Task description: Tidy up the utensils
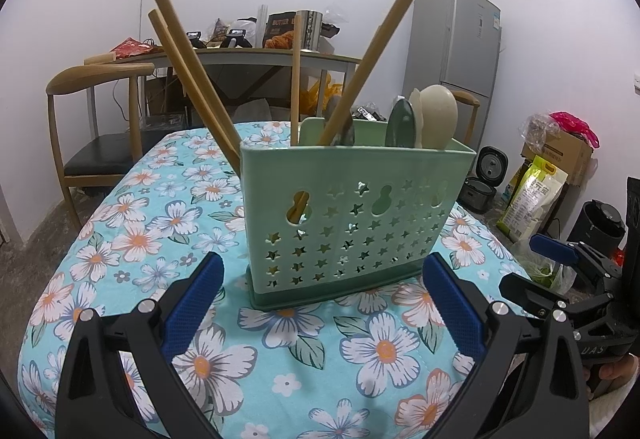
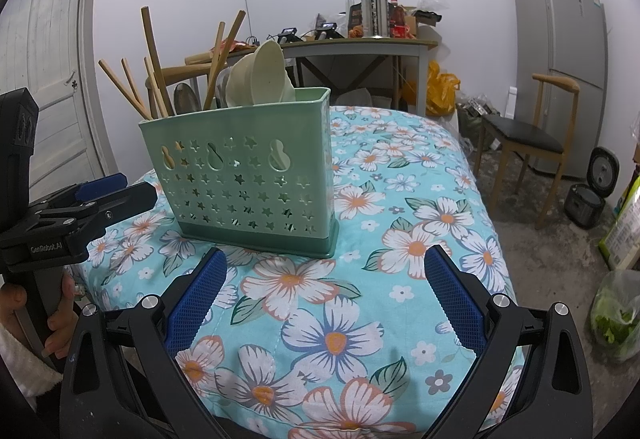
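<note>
A green plastic utensil holder (image 1: 352, 215) with star cut-outs stands upright on the floral tablecloth (image 1: 132, 239). Wooden chopsticks (image 1: 192, 71) lean out of its left part, and cream and dark green spoons (image 1: 436, 119) stand in its right part. My left gripper (image 1: 324, 271) is open and empty, just in front of the holder's base. In the right wrist view the holder (image 2: 248, 175) stands ahead to the left with chopsticks (image 2: 152, 67) and cream spoons (image 2: 260, 75) in it. My right gripper (image 2: 324, 271) is open and empty, a little short of the holder. Each gripper shows in the other's view: the right one (image 1: 560, 271), the left one (image 2: 100, 195).
Wooden chairs (image 1: 92, 119) (image 2: 532, 135) stand beside the table. A cluttered desk (image 1: 248, 55) is behind it. A grey fridge (image 1: 456, 39) stands at the back right. Rice cookers (image 1: 484, 179), bags and a cardboard box (image 1: 560, 155) sit on the floor at right. A door (image 2: 44, 59) is at left.
</note>
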A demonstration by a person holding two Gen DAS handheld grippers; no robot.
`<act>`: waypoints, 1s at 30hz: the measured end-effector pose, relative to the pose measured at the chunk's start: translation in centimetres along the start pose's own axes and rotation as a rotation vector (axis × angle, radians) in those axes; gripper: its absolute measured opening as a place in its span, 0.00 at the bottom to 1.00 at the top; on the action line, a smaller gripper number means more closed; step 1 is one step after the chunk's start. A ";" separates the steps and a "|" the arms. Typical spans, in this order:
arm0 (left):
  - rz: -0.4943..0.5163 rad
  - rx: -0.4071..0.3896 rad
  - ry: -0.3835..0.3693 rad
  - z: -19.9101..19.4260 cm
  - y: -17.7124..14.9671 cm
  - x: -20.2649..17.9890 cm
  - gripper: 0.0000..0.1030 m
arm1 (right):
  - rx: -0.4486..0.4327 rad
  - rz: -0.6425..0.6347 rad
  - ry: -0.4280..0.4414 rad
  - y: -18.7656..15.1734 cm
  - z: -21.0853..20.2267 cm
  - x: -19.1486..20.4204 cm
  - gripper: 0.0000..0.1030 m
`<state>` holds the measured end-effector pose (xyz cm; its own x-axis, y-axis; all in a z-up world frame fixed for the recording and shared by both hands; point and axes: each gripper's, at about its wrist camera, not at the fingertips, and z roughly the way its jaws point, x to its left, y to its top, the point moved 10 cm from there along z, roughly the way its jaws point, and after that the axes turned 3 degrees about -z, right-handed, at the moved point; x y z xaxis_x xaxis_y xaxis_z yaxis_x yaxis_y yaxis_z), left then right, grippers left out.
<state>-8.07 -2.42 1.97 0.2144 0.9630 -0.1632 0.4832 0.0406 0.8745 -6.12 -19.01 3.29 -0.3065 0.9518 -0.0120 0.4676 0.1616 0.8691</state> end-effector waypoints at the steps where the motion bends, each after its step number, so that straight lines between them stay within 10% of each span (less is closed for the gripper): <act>1: 0.001 0.000 0.000 -0.1 0.0 0.0 0.95 | 0.000 0.000 0.000 0.0 0.0 0.0 0.92; 30: 0.001 0.005 0.006 0.2 -0.1 0.4 0.95 | 0.002 0.001 0.001 -0.1 0.0 -0.1 0.92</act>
<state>-7.87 -2.07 1.78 0.2098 0.9646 -0.1599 0.4877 0.0385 0.8721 -6.13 -19.11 3.15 -0.3069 0.9517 -0.0102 0.4700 0.1609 0.8679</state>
